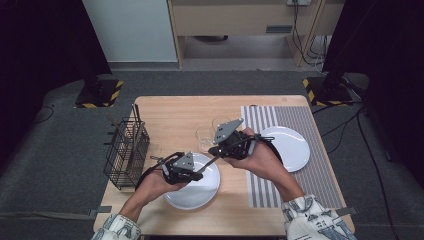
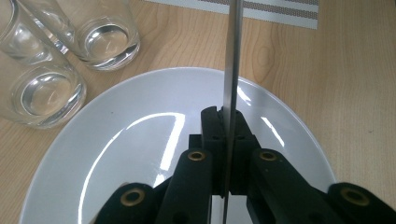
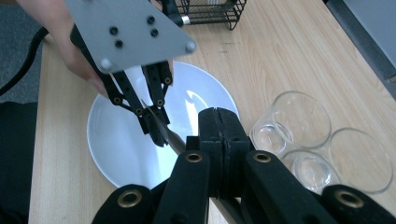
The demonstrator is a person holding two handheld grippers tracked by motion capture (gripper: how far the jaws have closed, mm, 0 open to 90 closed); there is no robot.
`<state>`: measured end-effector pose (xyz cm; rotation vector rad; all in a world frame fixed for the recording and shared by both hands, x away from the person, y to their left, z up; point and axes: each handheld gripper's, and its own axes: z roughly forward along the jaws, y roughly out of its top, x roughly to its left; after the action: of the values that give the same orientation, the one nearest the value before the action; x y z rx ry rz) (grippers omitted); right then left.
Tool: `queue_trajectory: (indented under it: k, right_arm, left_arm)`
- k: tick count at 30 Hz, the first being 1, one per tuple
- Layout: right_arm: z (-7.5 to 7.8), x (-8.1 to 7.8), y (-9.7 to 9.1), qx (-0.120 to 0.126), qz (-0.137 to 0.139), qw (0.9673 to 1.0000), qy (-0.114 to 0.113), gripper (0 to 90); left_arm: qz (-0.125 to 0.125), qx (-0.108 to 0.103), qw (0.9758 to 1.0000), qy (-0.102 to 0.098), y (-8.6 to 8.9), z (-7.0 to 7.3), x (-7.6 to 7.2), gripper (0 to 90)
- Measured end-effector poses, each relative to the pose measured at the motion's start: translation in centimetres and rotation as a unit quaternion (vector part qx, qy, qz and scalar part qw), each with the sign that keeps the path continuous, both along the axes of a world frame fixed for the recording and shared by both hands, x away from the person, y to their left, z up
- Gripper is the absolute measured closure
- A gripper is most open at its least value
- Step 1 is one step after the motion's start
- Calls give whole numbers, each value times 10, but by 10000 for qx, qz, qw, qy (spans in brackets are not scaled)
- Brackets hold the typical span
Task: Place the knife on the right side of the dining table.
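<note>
High view: both hands meet over the wooden table (image 1: 170,120), above the near white plate (image 1: 200,192).
Left gripper (image 1: 192,175): held low over the near plate, jaws closed on a thin flat metal utensil (image 1: 211,162); in the left gripper view the strip (image 2: 232,70) runs straight up from between the closed jaws, over the plate (image 2: 116,154).
Right gripper (image 1: 217,149): held higher and just beyond the left one, jaws closed together; in the right gripper view the same metal strip (image 3: 170,135) passes in under its shut jaws, so a grip on it looks likely, but the contact itself is hidden.
Utensil: slanting in the air between the two grippers, above the plate and not touching it; which kind of utensil cannot be told.
Glasses: three clear tumblers (image 1: 205,137) stand together on the table just behind the near plate, close to the right gripper; empty as seen in the left gripper view (image 2: 46,91).
Second plate (image 1: 292,147): white, on the striped placemat (image 1: 320,150) at the right side.
Wire basket (image 1: 126,152): black, at the left edge of the table, with long utensils standing in it.
</note>
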<state>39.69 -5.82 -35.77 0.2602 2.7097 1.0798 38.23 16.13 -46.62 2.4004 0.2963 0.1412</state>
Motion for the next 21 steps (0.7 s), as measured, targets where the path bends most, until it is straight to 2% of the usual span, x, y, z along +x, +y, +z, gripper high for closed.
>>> queue_trajectory:
  k: [6,9,11,16,21]
  right_arm:
    - [-12,3,-10,84,-131,9998,121,900]
    - [-18,3,-12,40,-160,9997,164,900]
    - [-22,2,-13,24,-165,9997,195,900]
    - [-22,2,-9,111,-102,9997,182,898]
    - [-23,4,-9,162,-169,9995,188,896]
  left_arm:
    - [-50,-16,9999,95,1,0,1,884]
    - [-72,79,9999,78,-1,-2,0,884]
    - [-61,59,9999,105,-2,-2,1,884]
    - [-20,21,9999,103,-1,0,3,884]
    - [-43,-2,10000,60,2,2,1,884]
